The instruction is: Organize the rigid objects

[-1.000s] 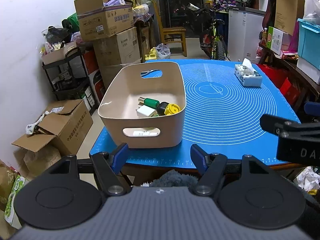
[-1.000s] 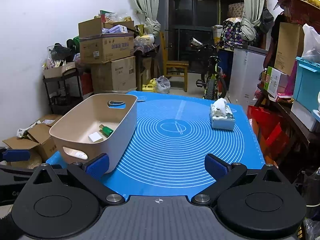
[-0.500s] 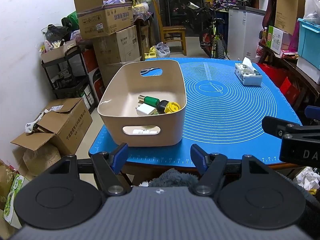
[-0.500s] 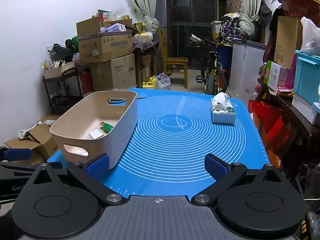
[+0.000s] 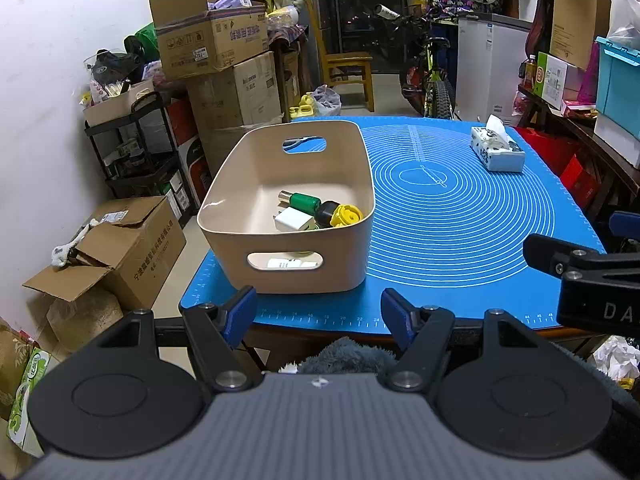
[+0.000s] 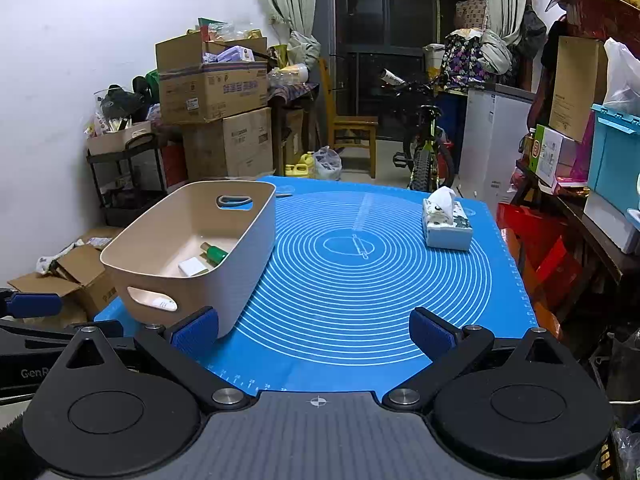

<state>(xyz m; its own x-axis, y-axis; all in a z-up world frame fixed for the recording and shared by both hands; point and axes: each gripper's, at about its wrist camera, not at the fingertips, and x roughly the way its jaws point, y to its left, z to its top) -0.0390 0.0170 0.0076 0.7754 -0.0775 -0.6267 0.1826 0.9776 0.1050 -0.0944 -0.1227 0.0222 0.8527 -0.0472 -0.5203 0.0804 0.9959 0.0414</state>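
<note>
A beige plastic bin [image 5: 224,236] [image 6: 248,264] stands on the left side of the blue mat [image 5: 460,216] [image 6: 360,280]. Inside lie a green cylinder [image 5: 305,201] [image 6: 215,252], a white block [image 5: 294,220] [image 6: 193,267] and a yellow-and-black piece [image 5: 342,215]. My left gripper [image 5: 320,314] is open and empty, held back off the table's near edge in front of the bin. My right gripper [image 6: 314,330] is open and empty above the near edge of the mat, to the right of the bin.
A tissue box [image 5: 498,152] [image 6: 446,224] sits at the far right of the mat. Scissors [image 5: 298,143] lie behind the bin. Cardboard boxes [image 5: 132,252] and a shelf cart [image 5: 136,148] crowd the floor at left; a bicycle [image 6: 424,148] and chair [image 6: 352,136] stand beyond.
Both grippers have drawn back a little from the table, so the bin and mat look slightly farther away. Nothing on the table has moved.
</note>
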